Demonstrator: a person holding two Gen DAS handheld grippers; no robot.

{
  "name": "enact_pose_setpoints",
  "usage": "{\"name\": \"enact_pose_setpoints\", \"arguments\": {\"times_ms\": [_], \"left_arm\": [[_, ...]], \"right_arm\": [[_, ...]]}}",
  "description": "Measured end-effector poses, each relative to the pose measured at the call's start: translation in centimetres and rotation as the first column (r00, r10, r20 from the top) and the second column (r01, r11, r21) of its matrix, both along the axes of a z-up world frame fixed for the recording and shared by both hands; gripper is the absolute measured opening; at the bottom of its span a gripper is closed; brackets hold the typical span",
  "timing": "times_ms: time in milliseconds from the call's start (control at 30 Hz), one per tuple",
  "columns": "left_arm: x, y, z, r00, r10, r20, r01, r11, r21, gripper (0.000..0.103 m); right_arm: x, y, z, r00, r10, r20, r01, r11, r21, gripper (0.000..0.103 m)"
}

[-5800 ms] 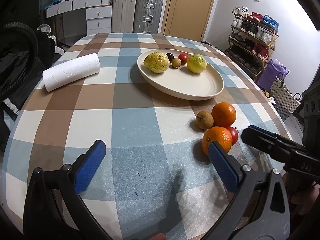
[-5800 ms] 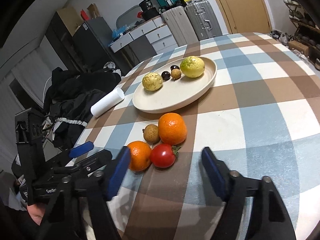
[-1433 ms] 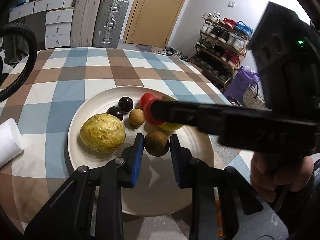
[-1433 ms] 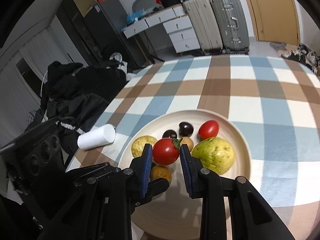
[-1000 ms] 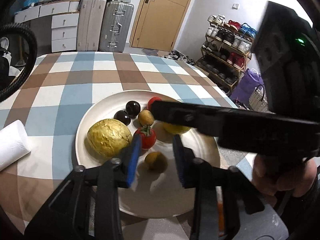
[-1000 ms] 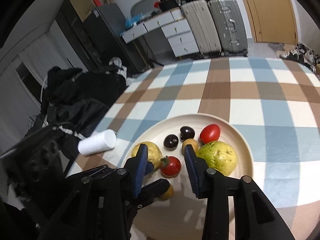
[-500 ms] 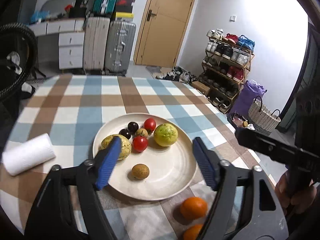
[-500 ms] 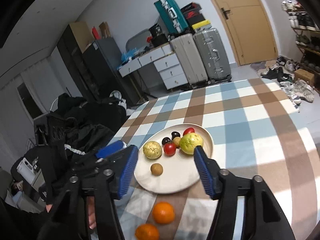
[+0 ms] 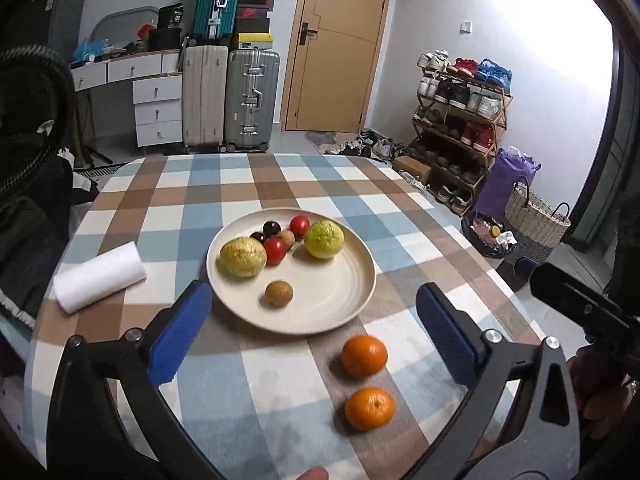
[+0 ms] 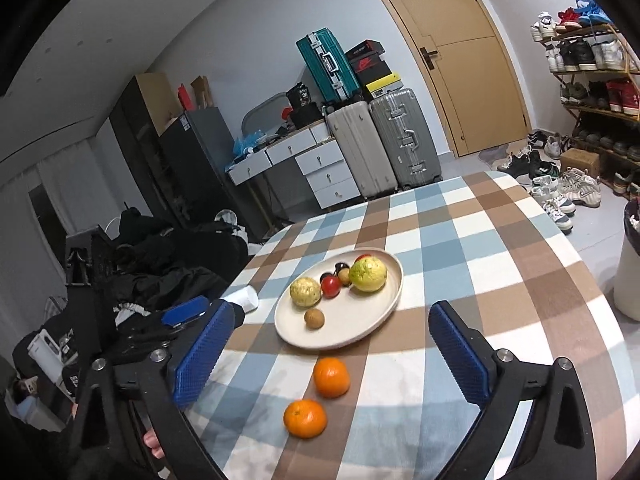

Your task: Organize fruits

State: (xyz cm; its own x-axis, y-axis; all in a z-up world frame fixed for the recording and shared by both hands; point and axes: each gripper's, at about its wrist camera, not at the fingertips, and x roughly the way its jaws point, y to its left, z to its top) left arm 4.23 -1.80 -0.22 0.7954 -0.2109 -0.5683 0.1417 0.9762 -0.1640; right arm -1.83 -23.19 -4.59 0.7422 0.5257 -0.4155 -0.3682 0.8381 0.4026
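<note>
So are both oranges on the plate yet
No, both oranges sit on the checked tablecloth in front of the plate, outside its rim.

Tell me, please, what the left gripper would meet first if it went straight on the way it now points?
Probably the plate: the open left gripper looks down at its near rim, the small brown fruit just beyond. Depth is uncertain.

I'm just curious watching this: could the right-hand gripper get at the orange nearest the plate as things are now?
Probably yes. The right gripper is open, and the orange lies on bare tablecloth ahead of it, apart from the second orange and the plate. Nothing stands between them.
</note>
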Motion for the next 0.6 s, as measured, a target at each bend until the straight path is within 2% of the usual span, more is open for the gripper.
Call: {"name": "enact_pose_setpoints", "arguments": {"times_ms": [200,467,600], "left_arm": [[-2.5,-0.3,-0.9,0.999,-0.007,-0.037,0.008,1.000,0.015,0.102],[-3.4,-0.4,-4.7,0.990,-0.018,-0.141,0.016,1.000,-0.011,0.102],[-3.0,-0.7,-6.6,0.980,-0.029,-0.195,0.026,0.999,-0.018,0.102]], "right_arm": [[-1.7,1.1,-1.3,1.000,-0.026,-0.017,0.025,0.999,-0.034,0.102],[-4.3,1.8,-4.2,0.995,-0.096,0.017,0.098,0.984,-0.150,0.103],[-4.8,1.5,-6.2,0.995,-0.099,-0.029,0.092,0.979,-0.182,0.103]]}}
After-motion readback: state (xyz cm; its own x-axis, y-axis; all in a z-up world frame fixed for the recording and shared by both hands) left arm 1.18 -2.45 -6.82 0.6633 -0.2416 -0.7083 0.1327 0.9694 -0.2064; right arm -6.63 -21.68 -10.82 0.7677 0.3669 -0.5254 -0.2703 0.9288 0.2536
